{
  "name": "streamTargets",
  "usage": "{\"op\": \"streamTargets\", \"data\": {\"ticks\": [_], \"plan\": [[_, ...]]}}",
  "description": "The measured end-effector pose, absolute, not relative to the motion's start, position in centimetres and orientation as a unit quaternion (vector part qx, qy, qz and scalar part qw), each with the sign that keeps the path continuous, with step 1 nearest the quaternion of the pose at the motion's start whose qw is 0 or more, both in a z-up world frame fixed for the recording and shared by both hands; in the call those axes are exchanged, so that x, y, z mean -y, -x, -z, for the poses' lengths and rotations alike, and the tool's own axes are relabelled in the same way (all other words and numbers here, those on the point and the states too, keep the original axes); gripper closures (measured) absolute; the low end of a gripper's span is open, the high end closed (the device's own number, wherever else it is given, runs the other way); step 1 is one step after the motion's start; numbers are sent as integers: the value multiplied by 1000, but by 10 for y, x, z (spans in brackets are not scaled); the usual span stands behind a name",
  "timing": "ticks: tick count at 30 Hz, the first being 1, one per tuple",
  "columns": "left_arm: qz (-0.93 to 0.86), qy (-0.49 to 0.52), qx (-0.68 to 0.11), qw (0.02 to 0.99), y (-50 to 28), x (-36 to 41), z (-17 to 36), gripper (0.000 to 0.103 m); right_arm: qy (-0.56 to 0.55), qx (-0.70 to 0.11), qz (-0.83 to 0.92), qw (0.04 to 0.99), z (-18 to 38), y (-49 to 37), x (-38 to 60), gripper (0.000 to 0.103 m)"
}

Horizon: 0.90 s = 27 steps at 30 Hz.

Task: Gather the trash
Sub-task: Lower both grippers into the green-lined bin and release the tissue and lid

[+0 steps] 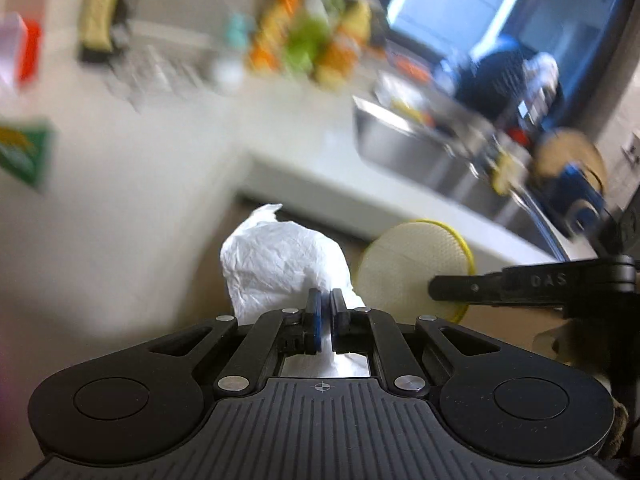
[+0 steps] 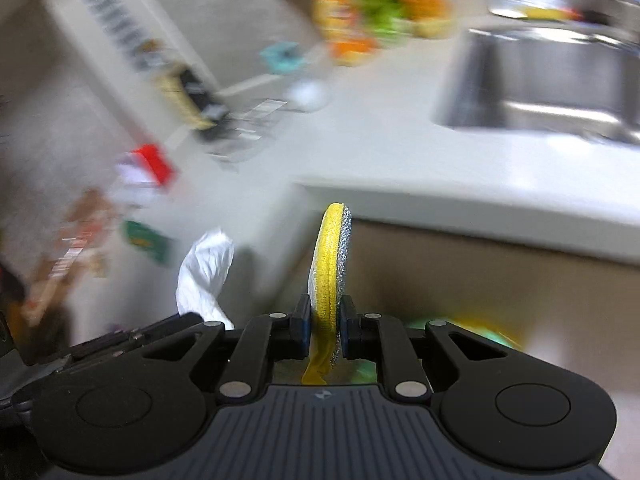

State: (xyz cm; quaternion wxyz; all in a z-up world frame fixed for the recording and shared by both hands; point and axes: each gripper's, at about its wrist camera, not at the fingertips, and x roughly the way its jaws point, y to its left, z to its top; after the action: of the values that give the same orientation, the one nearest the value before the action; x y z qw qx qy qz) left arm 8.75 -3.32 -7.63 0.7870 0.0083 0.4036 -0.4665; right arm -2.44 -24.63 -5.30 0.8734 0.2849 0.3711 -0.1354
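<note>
My left gripper (image 1: 325, 300) is shut on a crumpled white tissue (image 1: 280, 264), which sticks up and to the left of the jaws. My right gripper (image 2: 325, 312) is shut on a round yellow scouring pad (image 2: 332, 256) with a silver side, held upright on its edge. In the left wrist view the same pad (image 1: 416, 264) shows as a pale disc with a yellow rim, clamped by the right gripper's finger (image 1: 472, 288). The tissue (image 2: 206, 272) also shows at the left of the right wrist view. Both grippers hang in front of the counter's edge, off the worktop.
A white counter (image 2: 440, 160) holds a steel sink (image 2: 552, 80), blurred orange and green packets (image 2: 372, 4), a green packet (image 1: 24, 156) and a red and white box (image 2: 148, 168). A brown cabinet front (image 2: 480, 280) lies below the counter. The background is motion-blurred.
</note>
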Motion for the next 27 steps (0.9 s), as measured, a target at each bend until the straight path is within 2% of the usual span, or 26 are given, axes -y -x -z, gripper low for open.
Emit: {"op": "streamTargets", "data": {"ticks": [4,8,12,17,20,21,27], "plan": [[468,-43,-459,754,-65,67,126,95,-296,-409,205,838,76,79,262,89],[415,-29,-534,736,-54,94,197,95,-324,-436,220,810,112,113,290,89],[358,-30,-573,737,-55,129,282,95,-334,-480,204,785,166,129,318,89],[282,4,-616,736,-93,158,406,95,-331,-524,188,762,244,137,345,89],[272,34,-650,709,-114,164,470,89,-334,-534,176,757,275,139,351,89],[260,39,-656,707,-119,164,485,85,-334,-538,169,755,284,141,350,89],[204,33,-637,742,-128,155,523,84,-289,-587,147,742,334,134,350,89]]}}
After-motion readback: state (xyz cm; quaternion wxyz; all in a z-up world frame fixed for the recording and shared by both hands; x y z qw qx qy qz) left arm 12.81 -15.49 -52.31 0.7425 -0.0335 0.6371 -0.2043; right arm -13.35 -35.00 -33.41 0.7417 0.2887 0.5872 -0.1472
